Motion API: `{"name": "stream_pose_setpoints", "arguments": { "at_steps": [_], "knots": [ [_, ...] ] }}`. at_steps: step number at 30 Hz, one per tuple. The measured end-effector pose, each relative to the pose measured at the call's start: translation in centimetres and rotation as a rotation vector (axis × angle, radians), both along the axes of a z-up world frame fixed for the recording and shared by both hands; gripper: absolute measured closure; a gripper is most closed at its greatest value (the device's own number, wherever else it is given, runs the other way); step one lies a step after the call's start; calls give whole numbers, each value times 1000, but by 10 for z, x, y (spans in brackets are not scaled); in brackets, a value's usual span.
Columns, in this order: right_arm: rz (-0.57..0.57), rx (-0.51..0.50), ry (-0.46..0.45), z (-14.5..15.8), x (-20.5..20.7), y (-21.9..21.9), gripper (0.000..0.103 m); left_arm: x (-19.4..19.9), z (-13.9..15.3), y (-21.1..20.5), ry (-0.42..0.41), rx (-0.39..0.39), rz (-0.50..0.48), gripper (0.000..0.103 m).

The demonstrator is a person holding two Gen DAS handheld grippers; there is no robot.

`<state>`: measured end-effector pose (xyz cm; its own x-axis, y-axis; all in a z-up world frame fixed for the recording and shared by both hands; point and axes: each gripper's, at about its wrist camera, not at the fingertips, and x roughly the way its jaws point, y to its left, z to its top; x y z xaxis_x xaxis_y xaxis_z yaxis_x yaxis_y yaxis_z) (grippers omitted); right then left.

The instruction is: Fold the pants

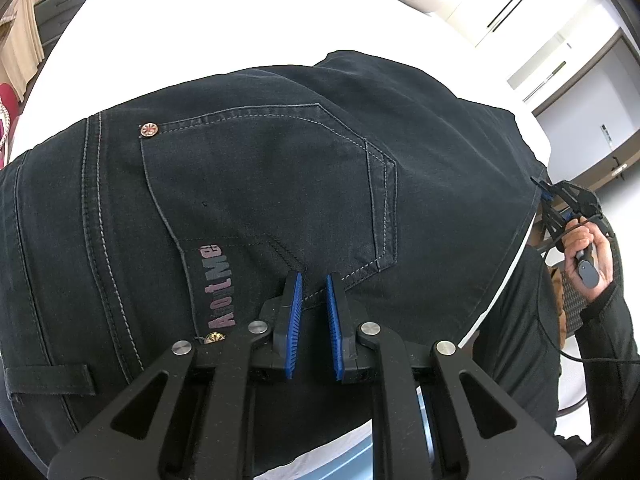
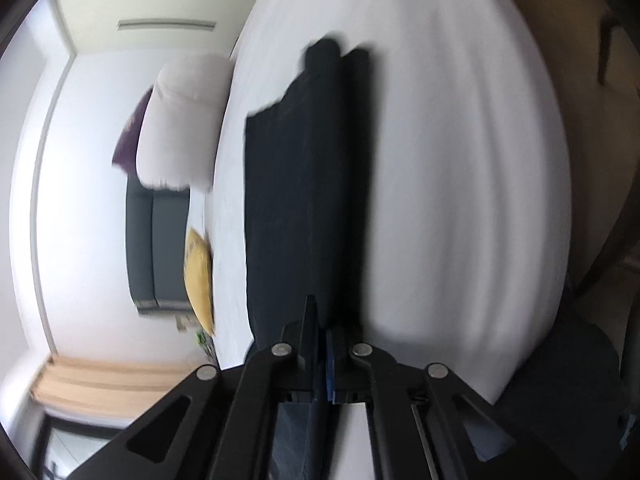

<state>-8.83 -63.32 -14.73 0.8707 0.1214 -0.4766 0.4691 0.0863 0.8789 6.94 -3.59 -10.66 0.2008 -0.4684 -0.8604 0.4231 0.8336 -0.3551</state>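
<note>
Black pants (image 1: 260, 168) lie on a white bed (image 1: 200, 20), back pocket up, with a printed word beside the pocket. My left gripper (image 1: 314, 278) points steeply down just below that pocket. Its blue pads stand almost together and pinch the cloth. At the pants' right edge a person's hand (image 1: 588, 248) holds my right gripper (image 1: 540, 188), whose tips meet the fabric edge. In the blurred right wrist view, the right gripper (image 2: 320, 320) is shut, with dark cloth running between and under its fingers. From there the pants (image 2: 304, 180) stretch away across the bed (image 2: 460, 160).
A white pillow (image 2: 180, 128) and a yellow cushion (image 2: 198, 280) lie at the bed's far side, before a dark headboard (image 2: 156, 248). A grey dresser (image 1: 60, 8) stands beyond the bed. White cupboards (image 1: 560, 60) are at the right.
</note>
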Motion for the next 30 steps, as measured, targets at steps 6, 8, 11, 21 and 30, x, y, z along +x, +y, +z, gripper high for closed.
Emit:
{"name": "stream_pose_setpoints", "arguments": {
  "at_steps": [6, 8, 11, 21, 30],
  "knots": [
    [-1, -5, -10, 5, 5, -23, 92, 1, -1, -1, -2, 4, -2, 91],
    [-61, -6, -18, 6, 7, -42, 91, 1, -1, -1, 0, 4, 0, 91],
    [-129, 8, 5, 3, 7, -66, 99, 1, -1, -1, -11, 7, 5, 91],
    [-205, 28, 10, -6, -7, -64, 100, 3, -2, -1, -10, 1, 5, 91],
    [44, -482, 347, 69, 32, -30, 28, 0, 0, 8, -9, -23, 11, 91]
  ]
}}
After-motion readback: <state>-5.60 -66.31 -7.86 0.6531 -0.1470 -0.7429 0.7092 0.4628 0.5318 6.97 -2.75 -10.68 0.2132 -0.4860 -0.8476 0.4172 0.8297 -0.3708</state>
